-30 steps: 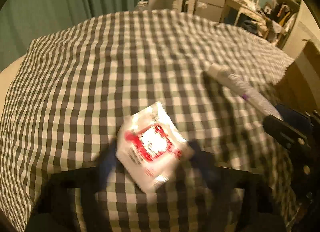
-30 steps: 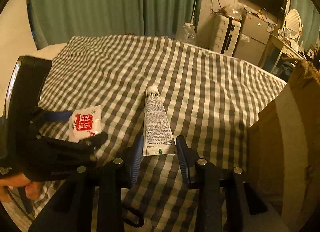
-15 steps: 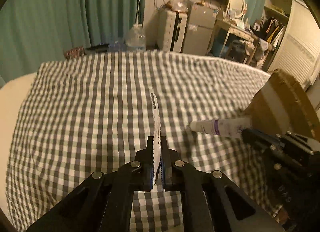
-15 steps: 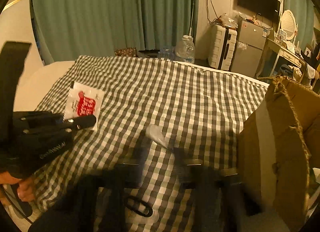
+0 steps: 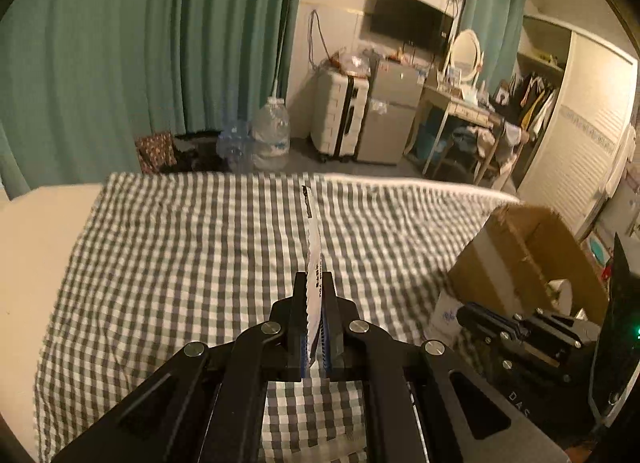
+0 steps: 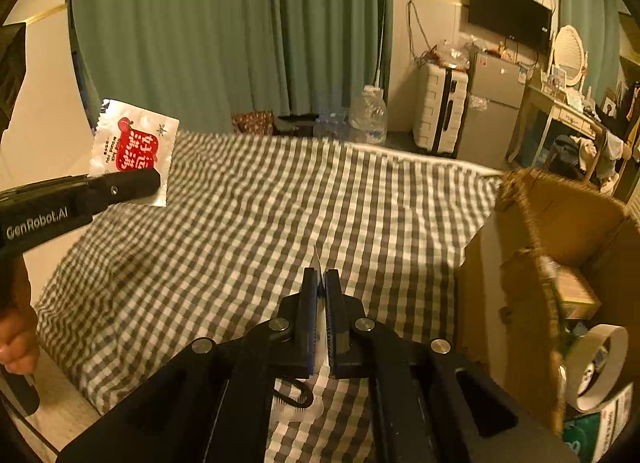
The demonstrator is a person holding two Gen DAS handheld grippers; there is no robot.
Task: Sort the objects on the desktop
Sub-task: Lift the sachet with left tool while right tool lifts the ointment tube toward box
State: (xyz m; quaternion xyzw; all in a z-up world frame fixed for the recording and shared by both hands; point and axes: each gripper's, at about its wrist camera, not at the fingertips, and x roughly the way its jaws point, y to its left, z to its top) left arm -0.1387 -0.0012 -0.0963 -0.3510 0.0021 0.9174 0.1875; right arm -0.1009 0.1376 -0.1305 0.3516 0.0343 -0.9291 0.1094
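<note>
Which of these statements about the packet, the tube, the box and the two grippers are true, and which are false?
1. The left gripper holds a white packet with a red label. True.
2. The packet lies flat on the checked cloth. False: it is lifted clear of the cloth.
3. The right gripper has its jaws wide open. False: they are shut on the flat end of the tube.
4. A cardboard box stands open at the right side of the cloth. True.
5. A roll of tape lies inside the box. False: it sits outside, in front of it.
</note>
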